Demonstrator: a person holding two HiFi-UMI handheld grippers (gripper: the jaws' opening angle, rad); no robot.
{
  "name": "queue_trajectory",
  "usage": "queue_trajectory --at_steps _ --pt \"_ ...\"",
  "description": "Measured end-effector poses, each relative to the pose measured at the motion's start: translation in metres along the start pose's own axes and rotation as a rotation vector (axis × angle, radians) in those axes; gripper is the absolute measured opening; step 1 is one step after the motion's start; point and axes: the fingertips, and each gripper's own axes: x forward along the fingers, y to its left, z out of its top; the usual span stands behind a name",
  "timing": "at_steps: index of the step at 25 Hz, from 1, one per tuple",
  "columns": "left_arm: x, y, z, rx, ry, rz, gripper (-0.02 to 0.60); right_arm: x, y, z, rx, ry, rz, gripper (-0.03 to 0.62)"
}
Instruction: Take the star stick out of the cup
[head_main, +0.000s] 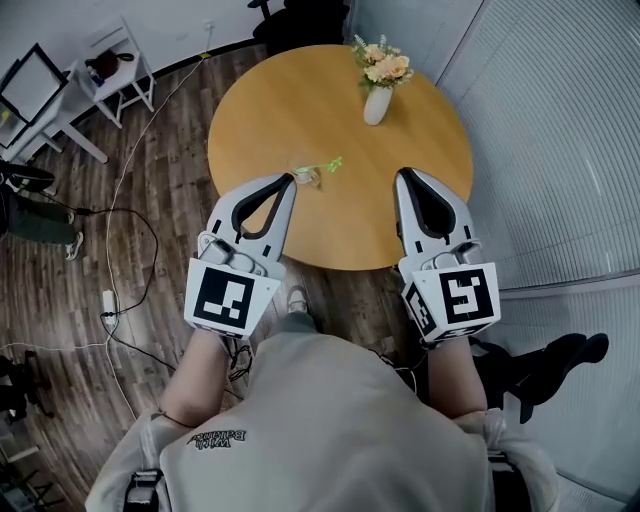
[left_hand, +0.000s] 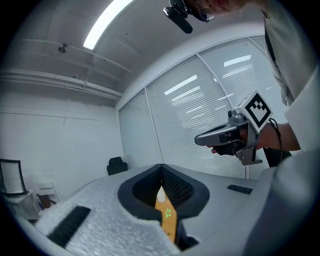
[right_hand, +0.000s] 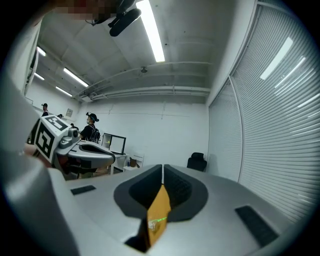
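The round wooden table (head_main: 300, 110) carries a clear cup (head_main: 306, 177) near its front edge. The green star stick (head_main: 328, 165) stands in the cup and leans to the right, with its star end past the rim. A white vase (head_main: 377, 104) with flowers (head_main: 382, 62) stands further back on the table, well apart from the cup.

The left gripper (head_main: 289, 180) is held over the front of the table. Its jaws are closed tip to tip with nothing between them, and its tip is just beside the cup on the left. Whether it touches the cup cannot be told. The left gripper view shows the star through the slot behind the closed tips.

The right gripper (head_main: 402, 176) is held to the right of the cup, apart from it. Its jaws are also closed and hold nothing.
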Motion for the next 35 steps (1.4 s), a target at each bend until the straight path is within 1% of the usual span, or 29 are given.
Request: queue_trajectory --at_steps 5,8,12,16,23,27,32,33,34,35 --pt "0.018 0.037 -0.008 -0.01 -0.008 -0.02 0.02 0.044 0.004 0.004 -0.015 0.012 -0.009 0.034" --pt "0.028 0.056 -0.015 -0.001 -0.005 -0.036 0.02 0.069 0.005 0.006 -0.014 0.005 -0.022 0.034" --pt "0.041 0.071 -0.024 0.012 -0.003 -0.057 0.02 0.095 0.007 0.003 -0.009 0.011 -0.027 0.034" --pt "0.052 0.083 -0.028 0.014 -0.004 -0.051 0.02 0.11 0.008 -0.001 0.002 0.012 -0.01 0.034" --pt "0.071 0.093 -0.029 -0.02 0.011 -0.023 0.02 0.127 -0.008 -0.002 0.005 0.004 0.029 0.034" --pt "0.079 0.091 -0.03 -0.018 0.028 -0.01 0.02 0.132 -0.014 -0.004 0.045 -0.017 0.054 0.035" --pt "0.089 0.089 -0.041 -0.048 0.054 0.008 0.02 0.144 -0.017 -0.017 0.053 0.018 0.09 0.038" --pt "0.091 0.088 -0.044 -0.048 0.06 0.008 0.02 0.146 -0.018 -0.022 0.063 0.031 0.096 0.044" --pt "0.093 0.088 -0.046 -0.046 0.066 0.008 0.02 0.149 -0.019 -0.028 0.073 0.045 0.101 0.068" --pt "0.094 0.088 -0.049 -0.042 0.071 0.007 0.02 0.152 -0.019 -0.034 0.083 0.061 0.105 0.107"
